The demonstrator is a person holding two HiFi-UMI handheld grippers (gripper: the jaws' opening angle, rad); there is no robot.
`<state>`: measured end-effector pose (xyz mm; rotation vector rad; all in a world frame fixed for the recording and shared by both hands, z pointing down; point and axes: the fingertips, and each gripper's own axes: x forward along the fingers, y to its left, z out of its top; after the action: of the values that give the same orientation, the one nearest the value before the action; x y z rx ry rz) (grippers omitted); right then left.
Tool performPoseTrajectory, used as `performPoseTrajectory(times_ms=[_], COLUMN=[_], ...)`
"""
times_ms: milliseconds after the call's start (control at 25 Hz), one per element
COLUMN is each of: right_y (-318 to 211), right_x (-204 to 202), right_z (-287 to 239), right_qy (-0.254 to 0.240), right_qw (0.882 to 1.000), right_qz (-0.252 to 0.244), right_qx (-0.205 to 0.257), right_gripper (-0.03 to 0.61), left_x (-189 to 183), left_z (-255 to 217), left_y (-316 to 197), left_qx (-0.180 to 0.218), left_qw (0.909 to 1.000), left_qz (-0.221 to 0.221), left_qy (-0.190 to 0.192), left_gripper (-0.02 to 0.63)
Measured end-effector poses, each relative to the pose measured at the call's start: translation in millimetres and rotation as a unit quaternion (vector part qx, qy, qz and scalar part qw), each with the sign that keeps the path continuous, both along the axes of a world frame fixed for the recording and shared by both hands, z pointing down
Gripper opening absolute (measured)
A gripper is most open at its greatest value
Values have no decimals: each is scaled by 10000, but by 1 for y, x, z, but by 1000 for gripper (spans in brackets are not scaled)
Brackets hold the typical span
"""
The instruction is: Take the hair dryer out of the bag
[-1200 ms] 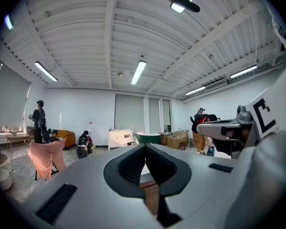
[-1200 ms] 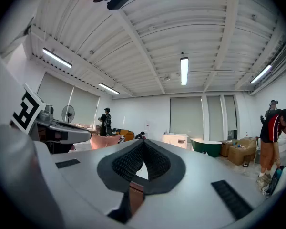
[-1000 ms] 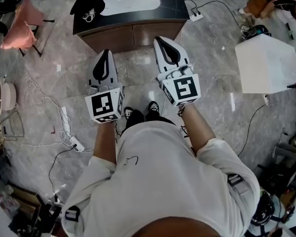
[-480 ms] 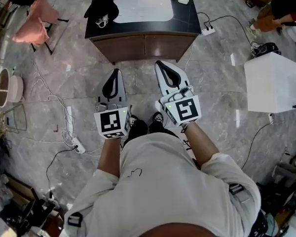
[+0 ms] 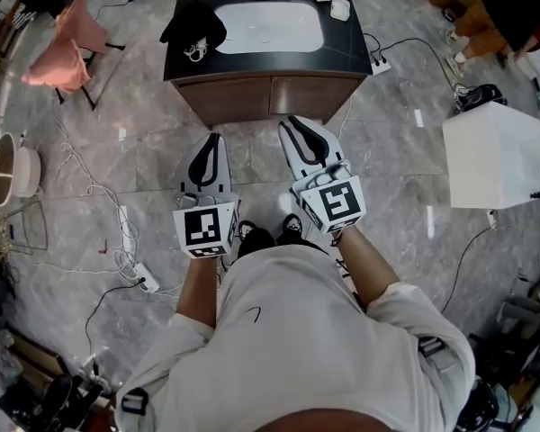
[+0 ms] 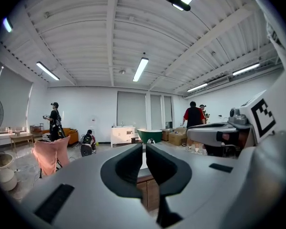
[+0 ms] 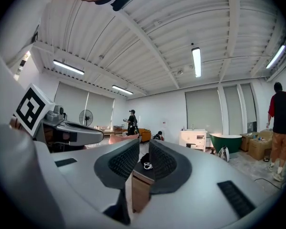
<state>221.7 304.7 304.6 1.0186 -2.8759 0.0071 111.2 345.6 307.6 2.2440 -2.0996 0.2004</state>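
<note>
Illumination is bright and even in all views, supplied by ceiling strip lights [image 6: 140,69]. Shadows are faint and soft-edged. The polished floor [image 5: 144,142] carries small glare patches, and the white box [image 5: 495,156] at the right edge verges on overexposure. Fisheye bending is strong throughout, and both gripper views have dark vignetted corners. Detail is sharp centrally and softer toward the edges.

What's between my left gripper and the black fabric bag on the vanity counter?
Nothing visible. The left gripper, shut and empty, hangs over grey floor before the brown wooden vanity; the black fabric bag lies unobstructed on its left corner.
</note>
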Motion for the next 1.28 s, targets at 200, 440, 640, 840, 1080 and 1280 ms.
performPoseTrajectory(times_ms=[200,440,640,840,1080,1280], right_y=[5,8,9,4,-36,-102], right_x=[-14,-25,-49,-70,-88,-111], right_z=[4,14,11,18,31,42], right_qy=[106,279,284,321,324,218], right_qw=[9999,9995,9995,9994,9994,9996], right_qz=[68,62,118,101,77,-79], right_qx=[-37,-102,-36,-13,-86,-142], right_gripper=[86,87,87,87,89,87], left_x=[-10,-20,-45,-67,-79,-99], left_z=[7,22,26,30,49,57], left_y=[2,12,18,8,-26,-88], left_qx=[-102,-217,-236,-255,-495,-569], left_qw=[9997,9994,9993,9993,9983,9983], left_qz=[198,167,159,229,262,98], left_qy=[62,204,225,137,130,53], left_gripper=[102,107,106,101,100,100])
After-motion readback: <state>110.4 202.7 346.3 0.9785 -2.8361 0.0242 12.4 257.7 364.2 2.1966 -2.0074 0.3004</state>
